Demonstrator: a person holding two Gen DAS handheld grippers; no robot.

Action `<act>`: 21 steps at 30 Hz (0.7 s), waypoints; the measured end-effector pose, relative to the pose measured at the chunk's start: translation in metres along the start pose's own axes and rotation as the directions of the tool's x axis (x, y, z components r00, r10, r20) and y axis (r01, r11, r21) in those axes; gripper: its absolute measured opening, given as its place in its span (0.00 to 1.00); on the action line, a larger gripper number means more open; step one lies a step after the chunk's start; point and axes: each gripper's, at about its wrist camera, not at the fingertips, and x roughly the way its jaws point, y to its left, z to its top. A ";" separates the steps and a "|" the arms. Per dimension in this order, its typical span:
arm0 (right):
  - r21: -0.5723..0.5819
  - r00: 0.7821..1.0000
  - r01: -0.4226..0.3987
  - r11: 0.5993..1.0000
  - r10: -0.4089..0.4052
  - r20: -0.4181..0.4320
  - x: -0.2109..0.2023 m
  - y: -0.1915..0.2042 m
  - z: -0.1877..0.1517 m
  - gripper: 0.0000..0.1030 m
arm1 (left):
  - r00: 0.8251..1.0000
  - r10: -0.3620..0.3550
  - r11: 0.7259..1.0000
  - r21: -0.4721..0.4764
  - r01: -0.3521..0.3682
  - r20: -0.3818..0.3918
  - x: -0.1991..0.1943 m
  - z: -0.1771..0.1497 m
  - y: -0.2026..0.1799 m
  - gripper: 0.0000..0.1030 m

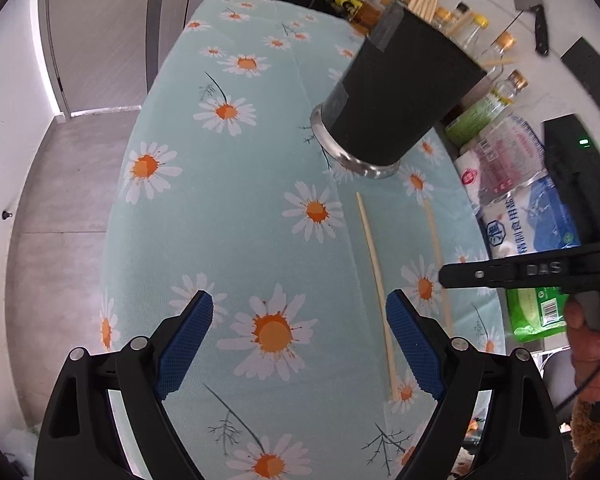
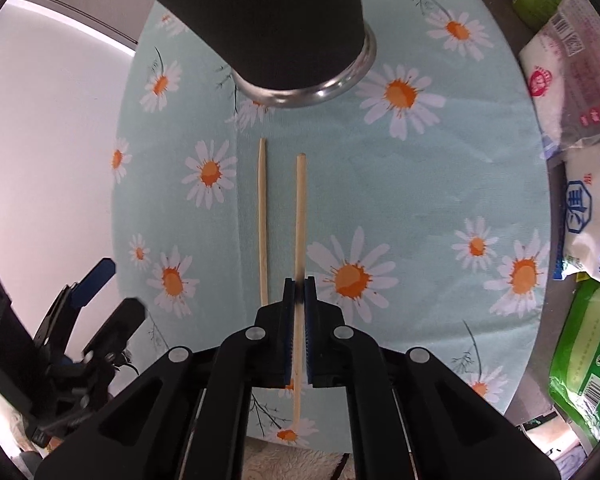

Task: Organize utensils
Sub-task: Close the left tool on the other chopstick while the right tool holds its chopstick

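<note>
Right wrist view: one chopstick [image 2: 299, 216] lies on the daisy tablecloth [image 2: 420, 184], clamped between the right gripper [image 2: 299, 280] jaws, beside a second chopstick [image 2: 263, 216]. Just beyond stands the black holder [image 2: 284, 20]. Left gripper [image 1: 300, 340] hangs spread apart.

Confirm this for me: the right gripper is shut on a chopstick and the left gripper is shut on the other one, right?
Not quite. The left gripper is open and holds nothing, as the left wrist view shows; the other chopstick lies loose on the cloth. The right gripper is shut on a chopstick.
</note>
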 end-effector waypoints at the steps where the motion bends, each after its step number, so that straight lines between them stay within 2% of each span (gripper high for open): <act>1: -0.002 1.000 -0.009 1.000 0.009 0.005 -0.003 -0.004 -0.004 0.05 | 1.000 0.018 1.000 0.002 -0.018 -0.021 0.004 0.002 -0.005 0.84; 8: -0.035 0.997 -0.071 0.997 0.072 0.037 -0.022 -0.026 -0.029 0.05 | 0.988 0.107 0.994 -0.004 -0.108 -0.112 0.021 0.012 -0.035 0.83; 14: -0.056 0.991 -0.132 0.990 0.134 0.032 -0.030 -0.048 -0.037 0.05 | 0.968 0.168 0.986 0.023 -0.167 -0.186 0.039 0.019 -0.062 0.81; 17: -0.059 0.987 -0.155 0.986 0.158 0.037 -0.031 -0.056 -0.039 0.05 | 0.959 0.189 0.982 0.039 -0.185 -0.211 0.049 0.023 -0.074 0.72; 20: -0.063 0.983 -0.178 0.982 0.180 0.039 -0.035 -0.063 -0.042 0.05 | 0.943 0.216 0.976 0.057 -0.208 -0.254 0.061 0.026 -0.083 0.60; 21: -0.066 0.982 -0.184 0.981 0.187 0.038 -0.036 -0.065 -0.043 0.05 | 0.938 0.214 0.977 0.062 -0.205 -0.272 0.065 0.026 -0.085 0.50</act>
